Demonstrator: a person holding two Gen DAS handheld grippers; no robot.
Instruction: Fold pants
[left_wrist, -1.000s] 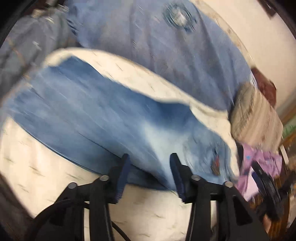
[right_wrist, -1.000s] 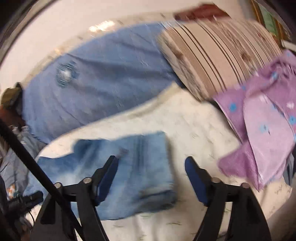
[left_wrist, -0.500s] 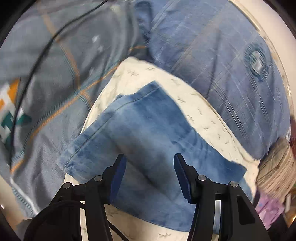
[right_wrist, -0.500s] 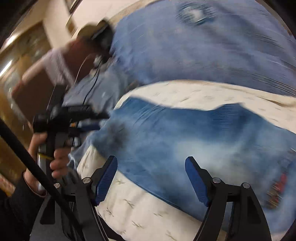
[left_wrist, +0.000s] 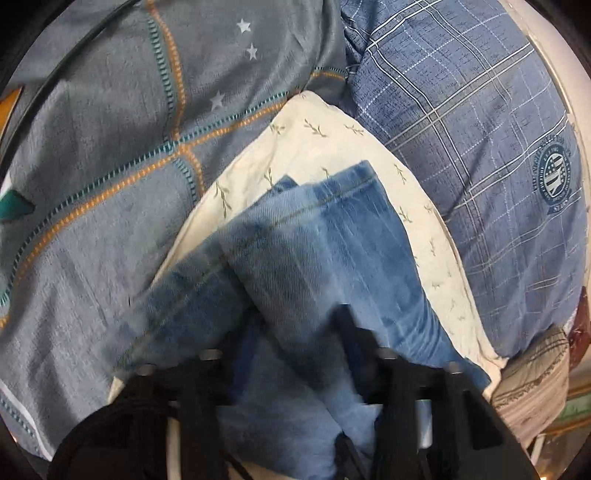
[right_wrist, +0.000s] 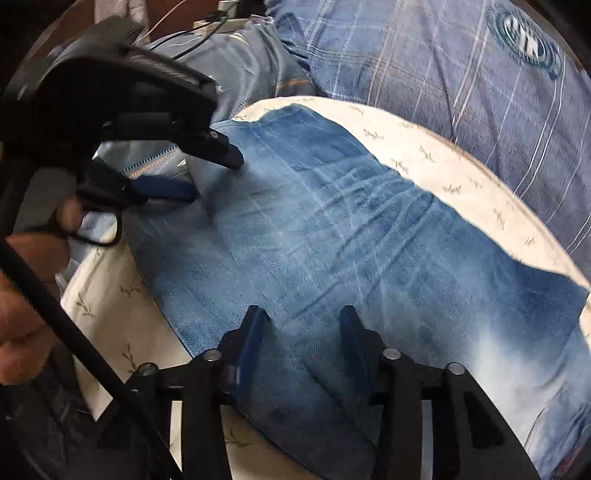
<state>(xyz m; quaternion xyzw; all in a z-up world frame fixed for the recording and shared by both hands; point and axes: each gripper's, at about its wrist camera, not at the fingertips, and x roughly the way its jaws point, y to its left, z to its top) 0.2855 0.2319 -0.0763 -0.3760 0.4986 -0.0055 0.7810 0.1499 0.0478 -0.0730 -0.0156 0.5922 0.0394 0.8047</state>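
The blue washed jeans (right_wrist: 351, 236) lie along a cream leaf-print cloth (right_wrist: 424, 155). In the left wrist view the hem end of the jeans (left_wrist: 295, 251) bulges up between my left gripper's fingers. My left gripper (left_wrist: 295, 325) is open around that raised cloth. It also shows in the right wrist view (right_wrist: 218, 170), held by a hand at the leg end. My right gripper (right_wrist: 301, 321) is open, its fingers resting on the middle of the jeans, with a small ridge of denim between them.
A grey-blue quilt with orange stitching (left_wrist: 110, 147) lies to the left. A blue plaid pillow with a round badge (left_wrist: 498, 166) lies behind the cloth. A striped pillow (left_wrist: 532, 380) sits at the far right. A black cable (right_wrist: 74, 332) crosses the right wrist view.
Both grippers have swung toward the leg end and dropped low onto the jeans. The right gripper's fingers have closed in partly. The hem end now bunches up between the left fingers.
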